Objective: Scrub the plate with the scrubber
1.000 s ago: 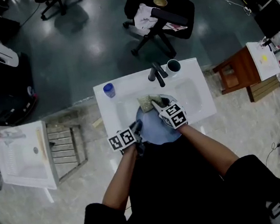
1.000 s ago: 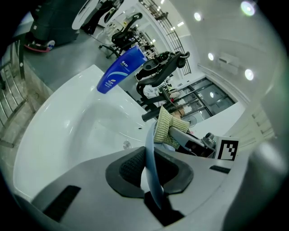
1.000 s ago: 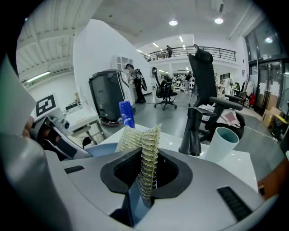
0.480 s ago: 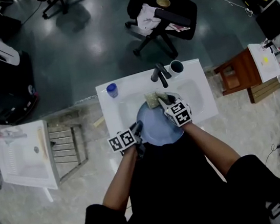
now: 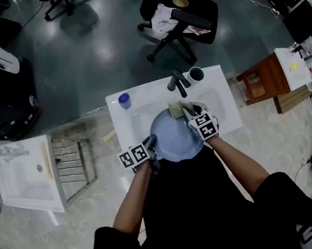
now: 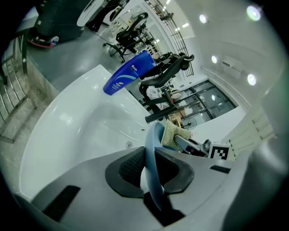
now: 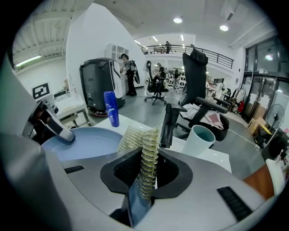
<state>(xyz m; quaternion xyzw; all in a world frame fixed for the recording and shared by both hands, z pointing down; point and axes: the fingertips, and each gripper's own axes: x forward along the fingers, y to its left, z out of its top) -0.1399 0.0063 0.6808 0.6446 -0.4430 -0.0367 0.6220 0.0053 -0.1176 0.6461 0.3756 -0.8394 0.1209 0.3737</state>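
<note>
Left claw [image 5: 151,144]: clamped tight on the plate's [image 5: 172,139] lower-left rim, and in the left gripper view the blue edge runs straight between the ribbed pads
Right claw [image 5: 188,109]: clenched on the scrubber [image 5: 175,108], whose yellow-green mesh is pinched upright between the pads in the right gripper view
Plate: blue and round, held over the white basin [image 5: 134,113] at the centre of the head view, just below the dark faucet [image 5: 177,82]
Scrubber: right up at the plate's upper-right rim, touching or all but touching it. The head view is too small to say whether it presses
Bystanders: blue bottle [image 5: 123,100] at the basin's upper left, teal cup [image 5: 196,74] at its upper right beside the faucet, both well out of the action
Step in hand: scrubbing is on, I'd say, with one claw steadying the plate and the other working the mesh at the far edge
Done so far: both grips are set and scrubber and plate are together. The plate's face shows plain, even blue, no foam or grime to be made out, so how much has been covered cannot be read
Still to go: by my reckoning the centre and the lower half near the left claw need passes, and the pinched bit of rim cannot be reached without a regrip
</note>
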